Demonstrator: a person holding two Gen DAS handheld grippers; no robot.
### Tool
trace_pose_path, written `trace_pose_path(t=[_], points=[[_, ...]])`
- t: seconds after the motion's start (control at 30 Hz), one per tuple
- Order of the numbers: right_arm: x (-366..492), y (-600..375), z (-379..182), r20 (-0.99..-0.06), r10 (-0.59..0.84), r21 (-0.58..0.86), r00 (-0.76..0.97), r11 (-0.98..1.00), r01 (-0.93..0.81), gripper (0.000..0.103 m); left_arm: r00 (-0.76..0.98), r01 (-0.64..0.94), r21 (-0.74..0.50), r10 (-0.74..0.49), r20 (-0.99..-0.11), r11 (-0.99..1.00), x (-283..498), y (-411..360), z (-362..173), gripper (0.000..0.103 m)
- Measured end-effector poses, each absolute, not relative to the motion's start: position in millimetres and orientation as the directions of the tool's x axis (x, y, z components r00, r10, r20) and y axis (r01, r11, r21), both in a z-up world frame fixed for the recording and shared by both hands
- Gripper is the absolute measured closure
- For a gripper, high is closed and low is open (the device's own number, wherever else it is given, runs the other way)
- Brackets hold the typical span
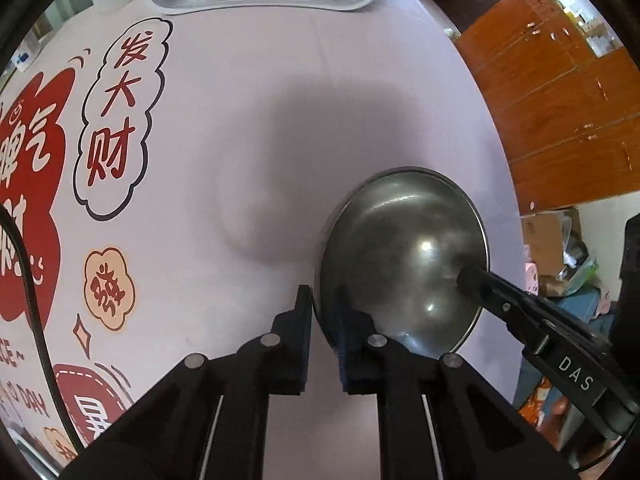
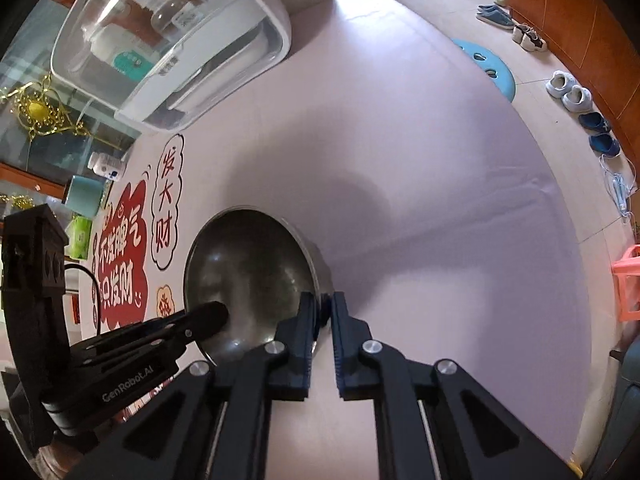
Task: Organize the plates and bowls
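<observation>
Both jaws pinch opposite rims of one steel bowl [image 1: 404,256] — round, dull-shiny, empty — on lilac cloth [image 1: 260,120].

A pale lilac surface [image 1: 360,92] is carrying a steel bowl [image 1: 404,256] near its front edge. A white dish rack with a clear cover [image 2: 208,52] is standing at the far end. Red and white stickers with Chinese characters [image 1: 116,120] are lying flat along one side.

Soft daylight, sharp focus, fisheye edges, diffuse tabletop [image 1: 360,100] shadows
</observation>
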State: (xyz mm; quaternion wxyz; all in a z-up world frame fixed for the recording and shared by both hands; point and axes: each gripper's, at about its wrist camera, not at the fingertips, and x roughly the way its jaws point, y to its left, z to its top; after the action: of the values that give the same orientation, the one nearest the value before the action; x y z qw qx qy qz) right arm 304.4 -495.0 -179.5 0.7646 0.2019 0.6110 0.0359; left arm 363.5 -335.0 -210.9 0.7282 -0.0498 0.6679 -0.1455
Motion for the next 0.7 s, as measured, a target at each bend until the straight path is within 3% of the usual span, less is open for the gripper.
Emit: trace_pose_path(t=[0.27,0.7], points=[[288,-486,-166,-0.915,0.328,0.372,0.234,0.911,0.177,0.095,0.045,0.159,-0.257,-0.267,-0.963,0.953,341,-327,-198,0.094],[224,-427,-103,-0.859,0.417,0.458,0.296,0.885,0.082,0.095,0.106,0.193,-0.21,-0.233,-0.967,0.959,265,-266,-116,0.092]])
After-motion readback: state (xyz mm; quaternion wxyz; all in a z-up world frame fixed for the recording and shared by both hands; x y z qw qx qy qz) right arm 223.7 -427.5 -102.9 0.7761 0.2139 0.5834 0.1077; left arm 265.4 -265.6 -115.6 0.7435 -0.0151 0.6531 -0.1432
